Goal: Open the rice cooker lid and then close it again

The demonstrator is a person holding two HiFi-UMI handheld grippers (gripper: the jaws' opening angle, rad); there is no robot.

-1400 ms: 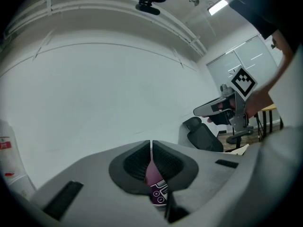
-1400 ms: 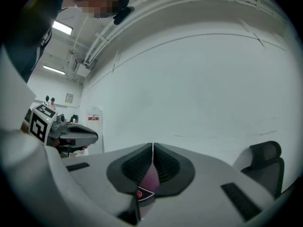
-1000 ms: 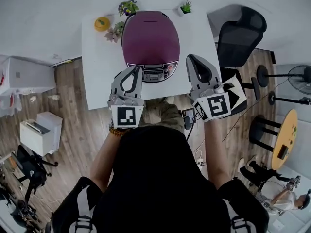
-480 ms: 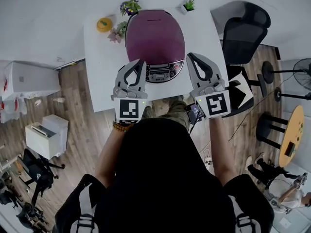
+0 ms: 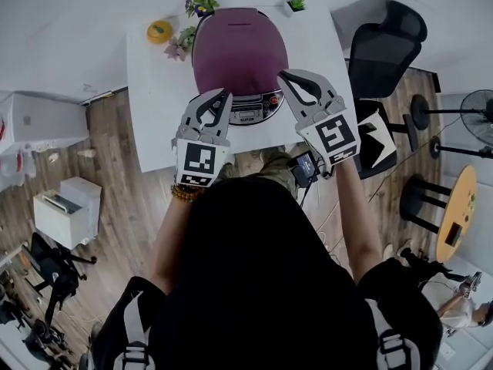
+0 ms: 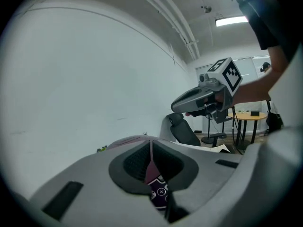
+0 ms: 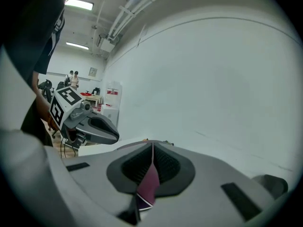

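The purple rice cooker [image 5: 239, 52] stands on the white table [image 5: 158, 114] with its lid down and its control panel [image 5: 248, 116] facing me. My left gripper [image 5: 223, 96] is shut with nothing in it, its tip at the panel's left end. My right gripper [image 5: 285, 77], also shut and bare, points at the cooker's front right corner. In the left gripper view the closed jaws [image 6: 150, 146] frame a sliver of the cooker [image 6: 159, 193], and the right gripper [image 6: 201, 98] hangs to the right. The right gripper view shows purple [image 7: 149, 183] through its closed jaws [image 7: 152, 150].
A yellow object [image 5: 159, 31], a flower [image 5: 182, 45] and two small potted plants [image 5: 202, 6] [image 5: 296, 5] sit at the table's far side. A black office chair [image 5: 381, 48] stands right of the table, with a fan [image 5: 470, 126] and a round wooden table [image 5: 454, 214] beyond.
Both grippers have moved forward and down towards the cooker's front. The right one has rolled and swung left to the cooker's front right corner. Both stay shut.
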